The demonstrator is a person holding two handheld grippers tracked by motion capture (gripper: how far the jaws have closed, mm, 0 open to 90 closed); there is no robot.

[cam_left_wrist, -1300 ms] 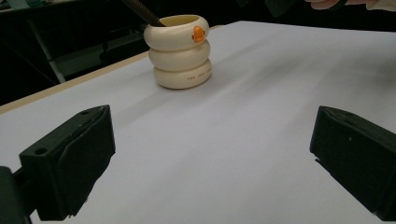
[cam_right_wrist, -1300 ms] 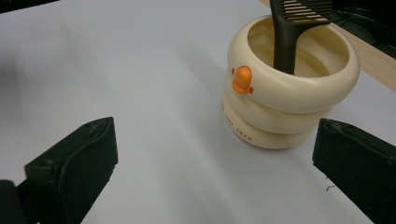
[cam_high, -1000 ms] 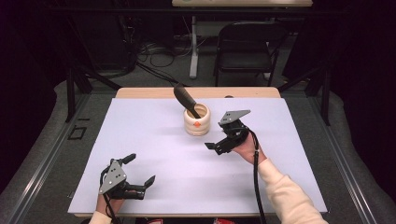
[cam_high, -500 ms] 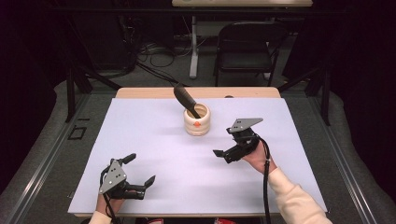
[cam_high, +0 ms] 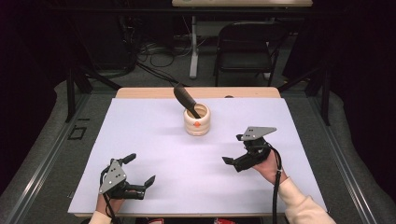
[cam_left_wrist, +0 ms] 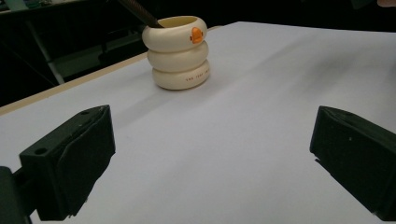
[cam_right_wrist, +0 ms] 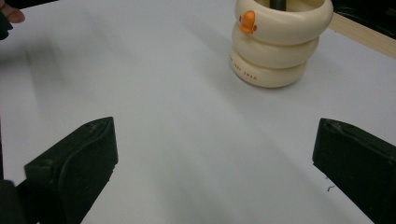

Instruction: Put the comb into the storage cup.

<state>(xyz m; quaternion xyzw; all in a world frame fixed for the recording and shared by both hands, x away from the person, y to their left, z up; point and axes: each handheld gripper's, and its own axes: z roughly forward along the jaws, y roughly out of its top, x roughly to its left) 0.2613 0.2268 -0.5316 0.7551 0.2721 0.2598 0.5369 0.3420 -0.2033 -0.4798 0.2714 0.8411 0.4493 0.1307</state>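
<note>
Both grippers idle on the white table (cam_high: 154, 135) — cream holder (cam_high: 196, 120) as reference.
The cream holder, three stacked rings with an orange mark, stands upright with a dark utensil (cam_high: 186, 100) leaning out of it; the right gripper (cam_high: 233, 157) lies well nearer the person and to the right of the holder, jaws spread, gripping nothing; the left gripper (cam_high: 140, 171) — jaws likewise apart and empty — sits farther off, nearer the person and to the holder's left.

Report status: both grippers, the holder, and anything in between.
Left gripper open, right gripper open, both empty. Cream ribbed three-ring holder upright, dark-handled tool leaning inside. White table cover bare between.
</note>
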